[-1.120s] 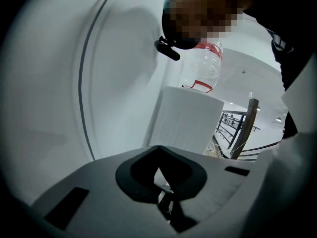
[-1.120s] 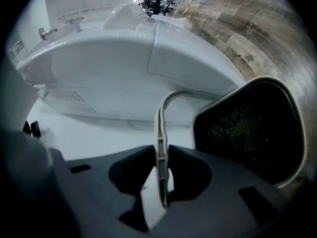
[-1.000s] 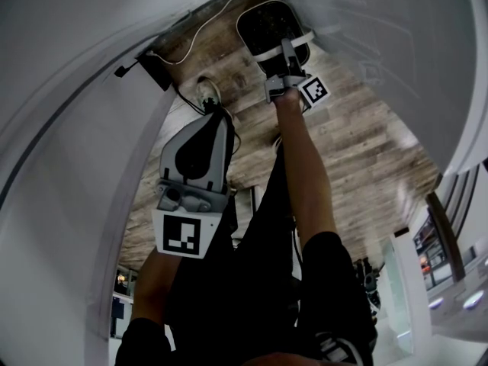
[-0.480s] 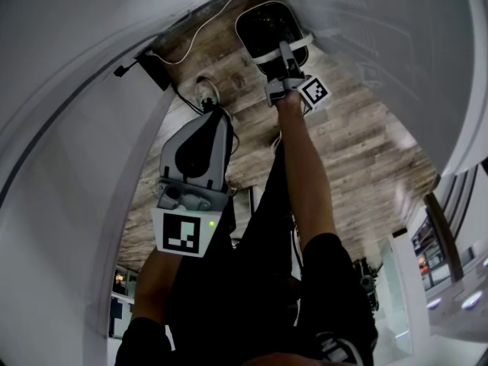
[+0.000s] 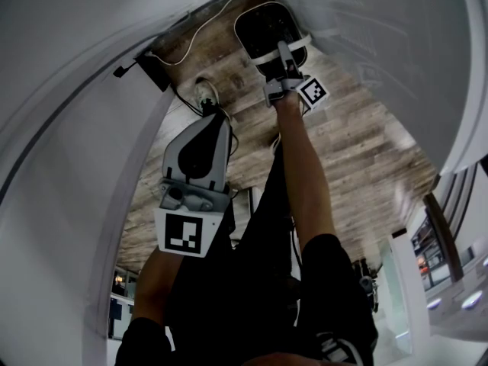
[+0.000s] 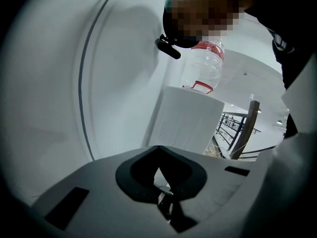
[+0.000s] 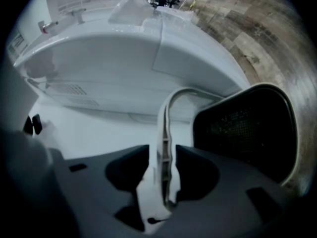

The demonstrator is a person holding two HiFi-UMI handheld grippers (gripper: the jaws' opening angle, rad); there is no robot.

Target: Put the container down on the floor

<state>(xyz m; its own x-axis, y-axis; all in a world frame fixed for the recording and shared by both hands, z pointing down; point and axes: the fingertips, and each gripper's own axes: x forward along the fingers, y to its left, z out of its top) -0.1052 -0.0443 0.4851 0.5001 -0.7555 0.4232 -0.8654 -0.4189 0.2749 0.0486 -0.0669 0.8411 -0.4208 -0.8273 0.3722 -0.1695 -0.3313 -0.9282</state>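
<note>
The container (image 5: 263, 23) is a black bin with a white handle (image 5: 296, 43), and it stands on the wood-plank floor (image 5: 358, 136) at the top of the head view. My right gripper (image 5: 280, 52) reaches down to that handle. In the right gripper view the handle (image 7: 166, 128) runs upright between the jaws of the right gripper (image 7: 163, 170), which are opening, with small gaps at both pads. The bin's dark mesh wall (image 7: 247, 128) fills the right side. My left gripper (image 5: 216, 119) hangs nearer to me, shut and empty; in its own view the left gripper (image 6: 166, 185) points at a white wall.
White curved panels (image 5: 69, 128) close in on both sides of the floor strip. A white cable (image 5: 194, 29) and a black box (image 5: 156, 71) lie at the far left. A white appliance front (image 7: 124, 58) stands behind the bin. A water bottle (image 6: 203, 68) sits on a white box (image 6: 188, 125).
The right gripper and the container have shifted slightly farther away and to the left. The left gripper has barely moved.
</note>
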